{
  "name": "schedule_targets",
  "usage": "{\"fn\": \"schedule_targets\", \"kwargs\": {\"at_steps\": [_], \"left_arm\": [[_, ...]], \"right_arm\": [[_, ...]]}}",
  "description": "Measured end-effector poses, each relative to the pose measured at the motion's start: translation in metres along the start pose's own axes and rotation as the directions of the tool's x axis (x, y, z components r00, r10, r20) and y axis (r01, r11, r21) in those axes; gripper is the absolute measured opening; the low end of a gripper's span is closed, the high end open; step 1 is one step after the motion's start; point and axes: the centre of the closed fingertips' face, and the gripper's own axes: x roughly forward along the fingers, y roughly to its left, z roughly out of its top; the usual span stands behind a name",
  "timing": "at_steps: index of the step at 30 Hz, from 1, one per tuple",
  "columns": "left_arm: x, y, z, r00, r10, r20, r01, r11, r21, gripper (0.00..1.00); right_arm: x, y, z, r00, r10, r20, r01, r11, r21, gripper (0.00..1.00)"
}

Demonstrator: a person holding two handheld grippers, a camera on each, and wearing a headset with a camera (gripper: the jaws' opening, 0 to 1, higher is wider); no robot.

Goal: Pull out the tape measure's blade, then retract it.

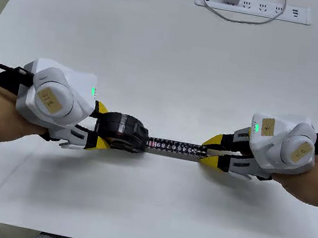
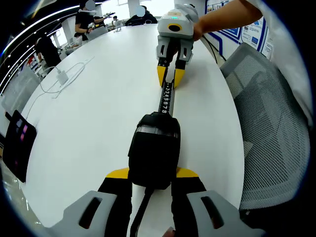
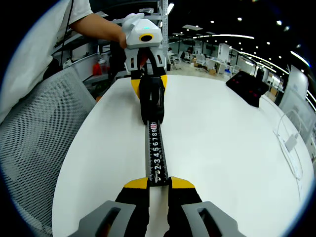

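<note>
Black case (image 1: 121,131): left gripper (image 1: 101,126), extended blade (image 1: 175,147): right gripper (image 1: 210,152)

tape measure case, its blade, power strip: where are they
tape measure case (image 1: 121,131), head view, top of housing
blade (image 1: 175,147), head view, numbered middle
power strip (image 1: 288,13), head view, right half

It was an open-plan office or lab floor — a long white table (image 1: 174,66) with a power strip (image 1: 253,6), a grey mesh office chair (image 3: 34,143) beside it, rows of desks (image 3: 212,63) under strip ceiling lights (image 3: 232,35), and people (image 2: 85,22) seated at the table's far end.
</note>
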Motion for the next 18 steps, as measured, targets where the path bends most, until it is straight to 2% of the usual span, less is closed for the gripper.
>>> {"fn": "schedule_targets", "kwargs": {"at_steps": [18], "left_arm": [[0.0002, 0.0005, -0.0010, 1.0000, 0.002, -0.001, -0.002, 1.000, -0.001, 0.25]], "right_arm": [[-0.0105, -0.0014, -0.0079, 0.9998, -0.006, -0.021, 0.006, 1.000, -0.003, 0.10]]}}
